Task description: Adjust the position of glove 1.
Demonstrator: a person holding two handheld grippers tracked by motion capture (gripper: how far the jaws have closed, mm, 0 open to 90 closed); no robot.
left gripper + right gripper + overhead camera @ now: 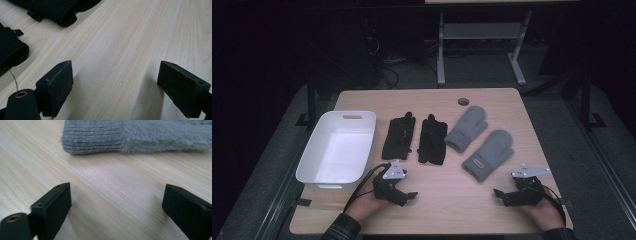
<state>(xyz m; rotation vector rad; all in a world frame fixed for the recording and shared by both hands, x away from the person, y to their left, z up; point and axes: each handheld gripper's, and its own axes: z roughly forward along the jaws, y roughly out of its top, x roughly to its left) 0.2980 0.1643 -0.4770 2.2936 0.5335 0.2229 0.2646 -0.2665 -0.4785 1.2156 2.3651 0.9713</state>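
Two black gloves lie side by side mid-table, one (398,137) to the left of the other (432,139). Right of them lie two grey mittens, one (467,127) farther back and one (489,154) nearer. My left gripper (408,196) rests low on the table near the front, open, nothing between its jaws; the black gloves' cuffs (53,11) show ahead of it. My right gripper (499,194) rests at the front right, open and empty, with the near mitten's ribbed cuff (93,136) just ahead.
A white plastic bin (314,165) stands empty at the table's left side. A round cable hole (463,101) is near the back edge. Bare wood (452,200) lies between the two grippers. A desk frame (482,50) stands beyond the table.
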